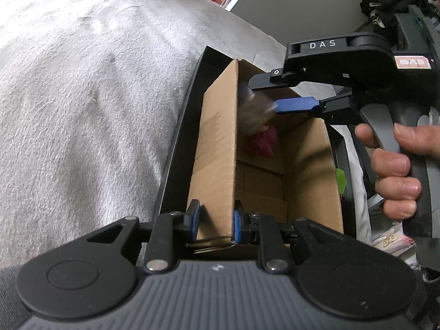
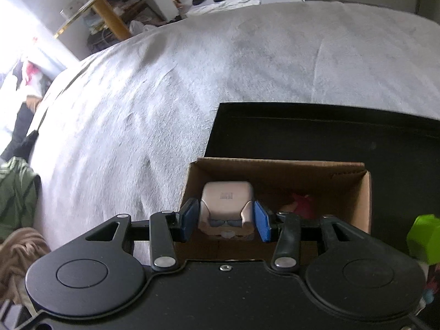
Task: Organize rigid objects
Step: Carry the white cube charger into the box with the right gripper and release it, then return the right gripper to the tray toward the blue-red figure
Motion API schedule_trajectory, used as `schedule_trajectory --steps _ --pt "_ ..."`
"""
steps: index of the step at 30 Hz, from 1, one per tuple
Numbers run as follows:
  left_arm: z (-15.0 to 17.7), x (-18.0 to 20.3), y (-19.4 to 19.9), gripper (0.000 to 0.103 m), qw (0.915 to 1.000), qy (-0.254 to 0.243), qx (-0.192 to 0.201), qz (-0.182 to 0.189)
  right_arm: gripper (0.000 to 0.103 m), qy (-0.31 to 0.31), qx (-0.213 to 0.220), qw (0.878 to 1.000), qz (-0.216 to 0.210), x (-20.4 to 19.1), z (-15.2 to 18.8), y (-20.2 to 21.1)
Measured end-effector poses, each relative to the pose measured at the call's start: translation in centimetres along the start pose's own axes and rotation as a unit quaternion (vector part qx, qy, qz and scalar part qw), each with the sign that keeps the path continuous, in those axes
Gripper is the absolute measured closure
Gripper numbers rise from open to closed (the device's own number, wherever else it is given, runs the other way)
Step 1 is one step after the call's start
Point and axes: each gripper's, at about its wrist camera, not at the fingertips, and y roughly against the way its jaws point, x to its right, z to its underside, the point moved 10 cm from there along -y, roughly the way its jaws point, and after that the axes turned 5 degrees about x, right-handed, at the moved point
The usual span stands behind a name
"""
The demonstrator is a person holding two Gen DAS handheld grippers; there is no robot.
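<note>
An open cardboard box stands inside a black tray on a grey blanket. My left gripper is shut on the box's near left wall. My right gripper hangs over the box with its blue pads a little apart from a small beige figurine between them, which looks blurred in the left wrist view. A dark red object lies in the box's far corner, also in the right wrist view.
The grey blanket covers the surface around the black tray. A bright green object sits at the tray's right side, also in the left wrist view. Clothes and bags lie at the edges. Shelves and shoes are far back.
</note>
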Motion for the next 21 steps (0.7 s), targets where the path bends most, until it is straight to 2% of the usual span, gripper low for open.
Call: schedule_trajectory --steps 4,13,21 --pt "-0.1 -0.1 0.1 0.082 0.9999 0.012 0.002 0.006 0.058 -0.012 0.002 1.0 -0.003 0.3 -0.1 0.3" --pt "-0.1 -0.1 0.2 0.082 0.9999 0.011 0.004 0.006 0.057 0.003 0.002 1.0 0.0 1.1 0.5 3.1" --pt "-0.2 -0.1 0.2 0.082 0.9999 0.006 0.008 0.003 0.053 0.004 0.009 1.0 0.005 3.3 1.4 6.1"
